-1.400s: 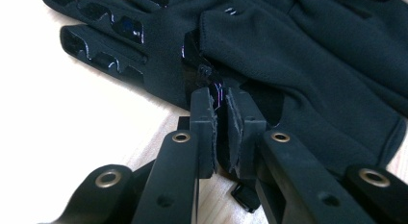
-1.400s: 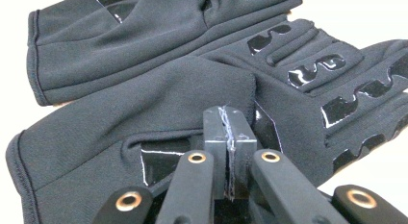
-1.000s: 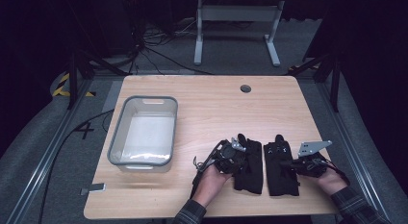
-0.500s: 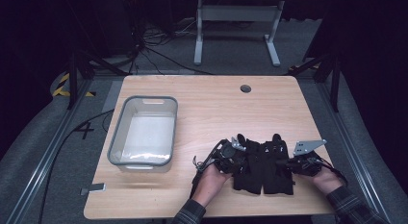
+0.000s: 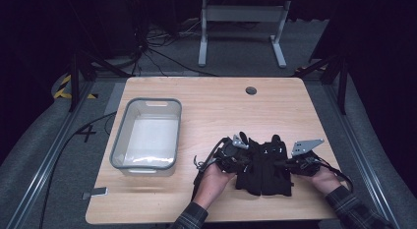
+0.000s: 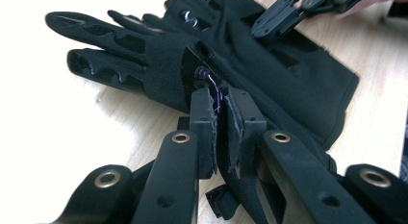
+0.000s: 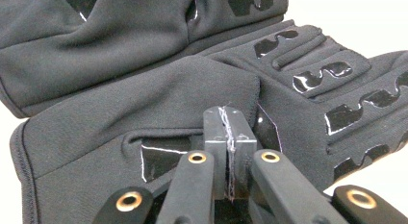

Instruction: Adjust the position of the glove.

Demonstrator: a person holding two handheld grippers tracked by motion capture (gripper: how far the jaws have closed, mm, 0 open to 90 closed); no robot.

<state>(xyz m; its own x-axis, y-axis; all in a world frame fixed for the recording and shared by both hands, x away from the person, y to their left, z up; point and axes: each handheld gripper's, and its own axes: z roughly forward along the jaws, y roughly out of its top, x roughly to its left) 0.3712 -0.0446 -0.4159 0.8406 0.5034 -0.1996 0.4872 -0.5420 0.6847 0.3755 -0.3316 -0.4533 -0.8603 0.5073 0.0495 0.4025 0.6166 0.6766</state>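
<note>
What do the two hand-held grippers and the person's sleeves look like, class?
Each gripper is black: the left gripper and right gripper have two black jaws with brass-coloured rivets and grey pads. A grey three-cornered plate tops the right one. Black cables trail off. The sleeves are dark plaid.

The right gripper [image 5: 282,162] has dragged its black glove [image 5: 276,165] toward nine o'clock across the worktop [image 5: 211,106], closing the gap; that glove now lies against the left glove [image 5: 250,165]
</note>
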